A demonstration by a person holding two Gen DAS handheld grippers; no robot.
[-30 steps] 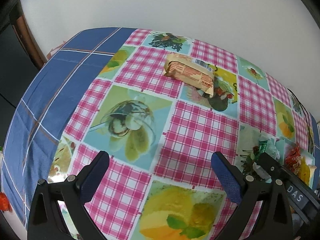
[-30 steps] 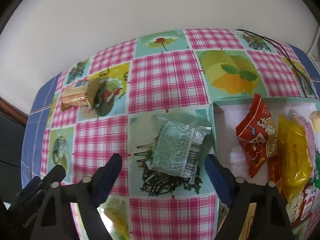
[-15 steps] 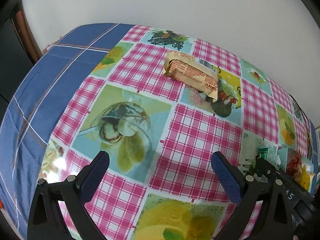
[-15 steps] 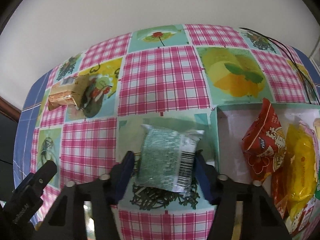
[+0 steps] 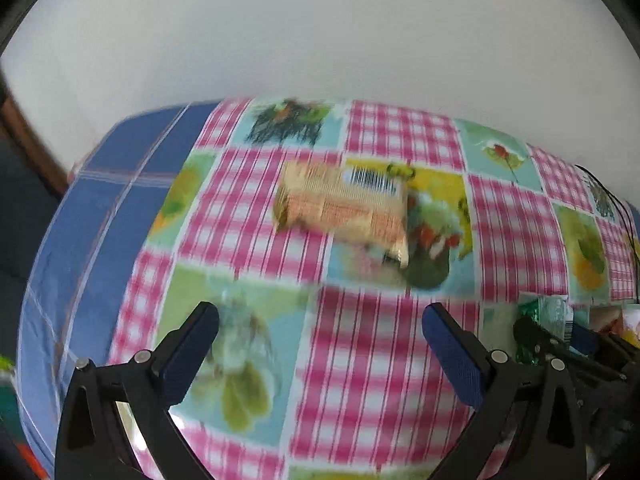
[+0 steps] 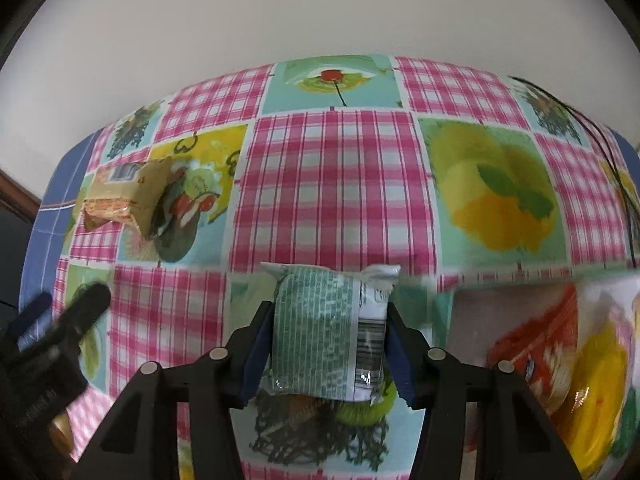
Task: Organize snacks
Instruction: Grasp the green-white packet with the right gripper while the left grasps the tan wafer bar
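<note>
there, crinkly green foil packet (image 6: 328, 332) between right tongs (image 6: 326, 350)

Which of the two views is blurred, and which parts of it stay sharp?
Left wrist view: the checked tablecloth and the orange wafer packet are smeared by motion blur, while the left tongs stay sharp. Right wrist view: mostly crisp, with the green-and-white snack packet readable between the right tongs; only the lower corners blur.
</note>
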